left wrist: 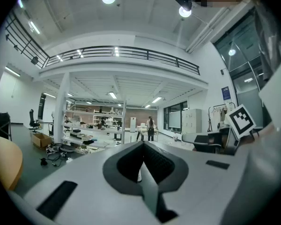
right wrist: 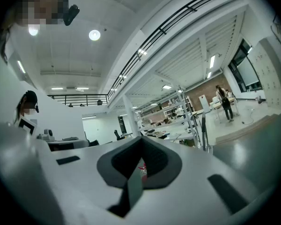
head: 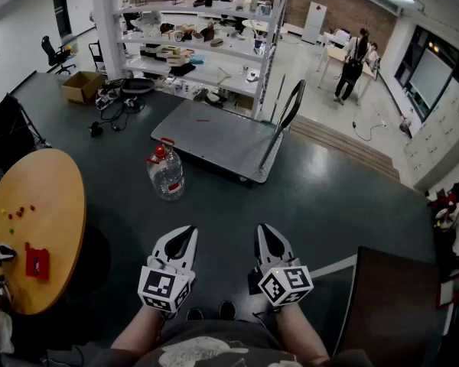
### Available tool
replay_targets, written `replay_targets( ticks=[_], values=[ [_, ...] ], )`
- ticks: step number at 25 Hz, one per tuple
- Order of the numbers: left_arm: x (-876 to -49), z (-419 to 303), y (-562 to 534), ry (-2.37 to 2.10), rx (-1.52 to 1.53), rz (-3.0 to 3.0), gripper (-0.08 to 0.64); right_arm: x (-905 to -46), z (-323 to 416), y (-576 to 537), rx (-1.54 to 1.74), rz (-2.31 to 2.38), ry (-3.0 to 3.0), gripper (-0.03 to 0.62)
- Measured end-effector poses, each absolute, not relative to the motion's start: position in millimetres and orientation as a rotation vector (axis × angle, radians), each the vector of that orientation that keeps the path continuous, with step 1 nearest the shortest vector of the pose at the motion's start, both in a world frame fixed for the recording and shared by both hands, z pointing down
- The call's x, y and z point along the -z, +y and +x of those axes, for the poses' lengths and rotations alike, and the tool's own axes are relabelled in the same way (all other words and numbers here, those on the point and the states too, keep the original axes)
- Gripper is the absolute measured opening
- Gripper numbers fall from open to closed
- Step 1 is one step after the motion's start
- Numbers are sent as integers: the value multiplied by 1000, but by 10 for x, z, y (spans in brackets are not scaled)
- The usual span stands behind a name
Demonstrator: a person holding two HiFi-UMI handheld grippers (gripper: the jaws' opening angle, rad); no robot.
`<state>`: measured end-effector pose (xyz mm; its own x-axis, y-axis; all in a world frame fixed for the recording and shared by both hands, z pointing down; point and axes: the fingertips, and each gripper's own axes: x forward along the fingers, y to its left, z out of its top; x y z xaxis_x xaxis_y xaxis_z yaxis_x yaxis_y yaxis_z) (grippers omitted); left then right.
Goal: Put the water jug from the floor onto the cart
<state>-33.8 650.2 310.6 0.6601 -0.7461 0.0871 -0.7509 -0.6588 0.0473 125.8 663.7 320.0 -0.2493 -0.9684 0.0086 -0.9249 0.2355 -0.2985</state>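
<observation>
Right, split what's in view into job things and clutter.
Job: water jug on the floor; cart; left claw and right claw, both shut, empty.
Clutter: round table; red block; cardboard box; cables; shelves.

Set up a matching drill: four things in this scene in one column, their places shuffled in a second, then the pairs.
1 water jug
2 cart
3 round table
4 cardboard box

A left of the shelves
B on the floor beside the cart
C near left, red pieces on it
D in front of the shelves

Pairs: 1-B, 2-D, 3-C, 4-A
</observation>
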Motion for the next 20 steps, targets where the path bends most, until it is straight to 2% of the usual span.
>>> replay_targets(
  ticks=[20],
  values=[
    [-3245, -102, 6373, -1315, -168, 2752, 8, -3280, 1400, 6498, 413, -1656, 2330, -11]
  ],
)
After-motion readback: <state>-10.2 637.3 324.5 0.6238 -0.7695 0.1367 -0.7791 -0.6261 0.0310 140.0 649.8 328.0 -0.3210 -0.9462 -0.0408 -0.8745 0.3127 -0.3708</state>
